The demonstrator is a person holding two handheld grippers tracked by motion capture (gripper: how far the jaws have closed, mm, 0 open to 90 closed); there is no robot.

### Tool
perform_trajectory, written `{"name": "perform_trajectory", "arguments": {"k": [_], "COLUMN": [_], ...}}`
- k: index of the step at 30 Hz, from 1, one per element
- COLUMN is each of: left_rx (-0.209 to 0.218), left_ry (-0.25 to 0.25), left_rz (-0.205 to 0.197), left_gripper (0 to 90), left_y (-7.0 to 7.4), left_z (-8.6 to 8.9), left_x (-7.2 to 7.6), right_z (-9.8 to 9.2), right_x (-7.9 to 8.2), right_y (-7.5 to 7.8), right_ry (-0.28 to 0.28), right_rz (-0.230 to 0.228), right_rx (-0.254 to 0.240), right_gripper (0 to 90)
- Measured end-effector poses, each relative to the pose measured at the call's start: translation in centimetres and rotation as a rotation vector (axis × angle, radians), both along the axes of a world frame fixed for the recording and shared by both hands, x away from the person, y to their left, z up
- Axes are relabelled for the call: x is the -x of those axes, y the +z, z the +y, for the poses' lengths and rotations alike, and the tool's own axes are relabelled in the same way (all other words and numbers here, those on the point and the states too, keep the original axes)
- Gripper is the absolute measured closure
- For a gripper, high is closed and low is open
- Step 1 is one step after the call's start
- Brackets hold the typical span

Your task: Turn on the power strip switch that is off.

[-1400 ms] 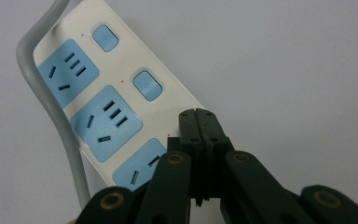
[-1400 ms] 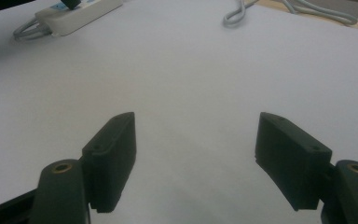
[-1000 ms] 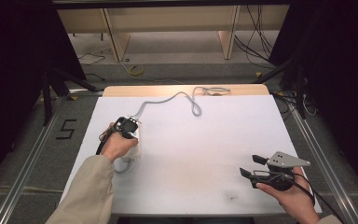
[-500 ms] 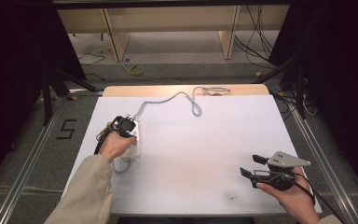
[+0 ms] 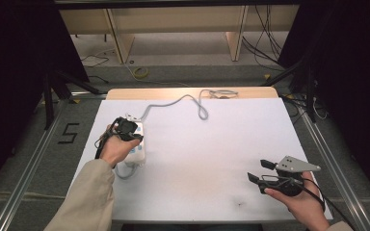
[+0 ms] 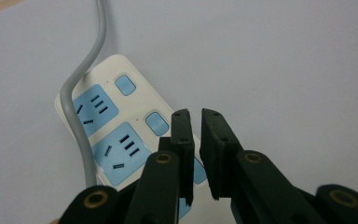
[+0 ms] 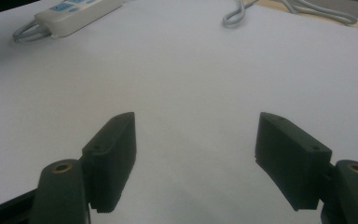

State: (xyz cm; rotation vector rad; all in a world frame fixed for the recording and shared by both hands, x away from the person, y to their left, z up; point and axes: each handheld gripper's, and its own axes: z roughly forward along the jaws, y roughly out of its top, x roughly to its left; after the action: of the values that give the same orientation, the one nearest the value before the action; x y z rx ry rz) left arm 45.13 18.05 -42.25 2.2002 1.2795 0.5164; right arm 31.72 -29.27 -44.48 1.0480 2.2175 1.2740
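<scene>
the power strip lay on the left part of the white desk, with its long axis running away from the person and a little tilted. its grey cable left the far end and curved toward the far edge of the desk. the left gripper was directly above the strip, pointing down at it, so this hand was much nearer than the other one. its fingers had just been opening a little; a narrow gap stood between them and nothing was inside it. they hung over the row of blue buttons beside the blue sockets, and i could not tell if a tip touched a button. in my judgement the coming move turned on this: the buttons lay just under and ahead of the fingertips, along the edge of the strip.

the right gripper rested well apart, near the right front corner of the desk, its fingers wide and empty. between the two hands the desk was bare, so there was much open room. the strip was near the left edge of the desk, so a push toward that side had less space.
</scene>
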Motion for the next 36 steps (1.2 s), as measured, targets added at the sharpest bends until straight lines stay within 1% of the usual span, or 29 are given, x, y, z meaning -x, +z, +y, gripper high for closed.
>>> {"name": "perform_trajectory", "arguments": {"k": [4, 5, 6, 7, 8, 9, 10, 11, 14, 17, 21, 23, 25, 29, 32, 34, 36], "left_rx": [0.024, 0.032, 0.03, 0.013, -0.006, -0.01, -0.005, 0.012, 0.038, 0.064, 0.107, 0.132, 0.148, 0.146, 0.155, 0.161, 0.157], "left_ry": [-0.013, -0.015, -0.026, -0.042, -0.057, -0.06, -0.056, -0.049, -0.035, -0.043, -0.062, -0.075, -0.089, -0.116, -0.132, -0.143, -0.157], "left_rz": [-0.035, -0.051, -0.07, -0.092, -0.107, -0.117, -0.121, -0.122, -0.125, -0.133, -0.162, -0.179, -0.194, -0.217, -0.231, -0.232, -0.234], "left_gripper": [74.8, 67.4, 67.4, 61.2, 55.8, 51.9, 47.4, 43.3, 31.3, 24.1, 18.4, 17.3, 16.6, 16.2, 16.1, 16.1, 16.0], "left_y": [0.2, 0.3, 0.3, 0.3, 0.3, 0.3, 0.3, 0.4, 0.6, 0.8, 1.2, 1.4, 1.6, 1.6, 1.5, 1.4, 1.4], "left_z": [-0.1, -0.1, -0.1, -0.2, -0.3, -0.3, -0.4, -0.4, -0.4, -0.4, -0.5, -0.6, -0.7, -1.0, -1.2, -1.3, -1.3], "left_x": [0.3, 0.3, 0.4, 0.4, 0.4, 0.5, 0.5, 0.5, 0.7, 0.9, 1.3, 1.6, 1.9, 2.4, 2.8, 3.2, 3.5], "right_z": [0.0, 0.0, 0.0, 0.0, 0.0, 0.0, 0.0, 0.0, 0.0, 0.0, 0.0, 0.0, 0.0, 0.0, 0.0, 0.0, 0.1], "right_x": [0.0, 0.0, 0.0, 0.0, 0.0, 0.0, 0.0, 0.0, 0.0, 0.0, 0.0, 0.0, 0.0, 0.0, -0.1, -0.1, -0.1], "right_y": [0.0, 0.0, 0.0, 0.0, 0.0, 0.0, 0.0, 0.0, 0.0, 0.0, 0.0, 0.0, 0.0, 0.0, 0.0, 0.0, -0.1], "right_ry": [-0.002, -0.001, -0.001, -0.001, 0.0, -0.001, -0.002, -0.002, 0.002, 0.001, 0.0, 0.0, 0.0, 0.001, -0.001, 0.001, 0.002], "right_rz": [-0.001, -0.001, -0.001, -0.003, -0.001, -0.002, -0.003, -0.003, -0.003, -0.003, -0.004, -0.005, -0.004, -0.001, -0.002, 0.001, 0.002], "right_rx": [-0.002, -0.003, -0.003, -0.004, -0.002, -0.005, -0.006, -0.007, -0.003, -0.004, -0.006, -0.005, -0.006, -0.002, -0.003, -0.002, -0.002], "right_gripper": [29.7, 29.7, 29.7, 29.7, 29.7, 29.6, 29.6, 29.6, 29.6, 29.5, 29.4, 29.4, 29.4, 29.4, 29.4, 29.4, 29.4]}}
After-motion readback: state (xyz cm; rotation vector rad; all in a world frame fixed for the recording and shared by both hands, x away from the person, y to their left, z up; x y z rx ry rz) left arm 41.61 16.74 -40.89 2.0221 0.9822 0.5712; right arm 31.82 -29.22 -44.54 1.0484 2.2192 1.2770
